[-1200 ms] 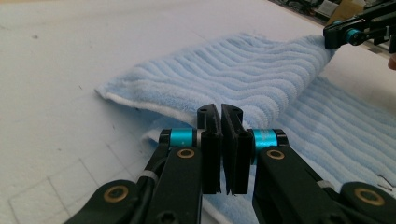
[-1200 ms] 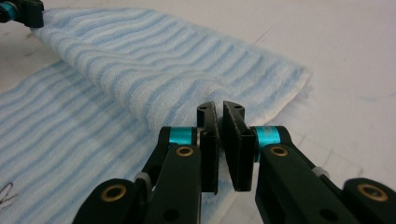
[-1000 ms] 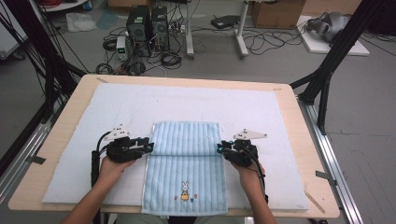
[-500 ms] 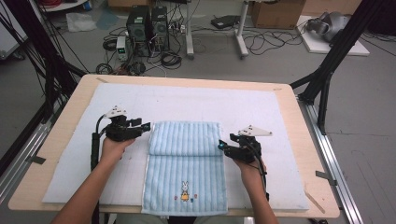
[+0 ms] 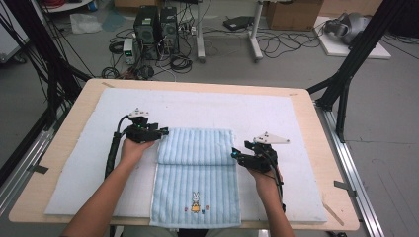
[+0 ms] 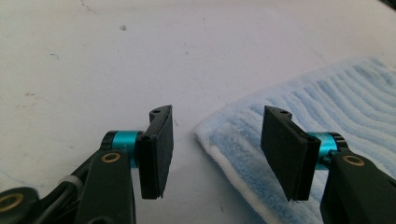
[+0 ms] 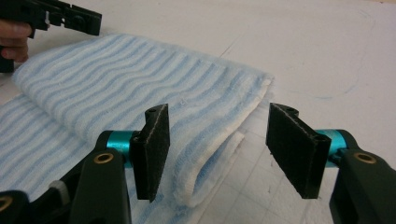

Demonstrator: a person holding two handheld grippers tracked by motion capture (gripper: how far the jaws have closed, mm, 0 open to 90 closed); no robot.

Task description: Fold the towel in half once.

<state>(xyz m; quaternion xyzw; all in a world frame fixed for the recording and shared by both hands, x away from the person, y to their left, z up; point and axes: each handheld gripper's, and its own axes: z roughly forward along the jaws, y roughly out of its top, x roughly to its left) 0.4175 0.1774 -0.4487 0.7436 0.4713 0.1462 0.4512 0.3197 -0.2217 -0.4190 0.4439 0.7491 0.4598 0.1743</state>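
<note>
A light blue striped towel [image 5: 197, 182] with a small bunny motif [image 5: 195, 201] lies on the white mat [image 5: 197, 106], its far part folded over. My left gripper [image 5: 165, 132] sits at the far left corner of the fold. Its jaws have just been opening and stand open, with the towel corner [image 6: 224, 135] lying between them untouched. My right gripper [image 5: 234, 155] rests at the right end of the fold. Its jaws have also just been opening, and they stand open around the doubled towel edge [image 7: 219, 140] without pressing it. The left gripper [image 7: 70, 18] shows far off in the right gripper view.
The mat covers most of the wooden table [image 5: 321, 148]. Black frame posts [image 5: 346, 74] rise at both sides. Computers [image 5: 155, 24], cables and boxes sit on the floor beyond the far edge.
My left hand has moved away from me along the towel's left side, from the fold line up to its far corner. Both grippers' jaws stand wider. The right hand has stayed put.
</note>
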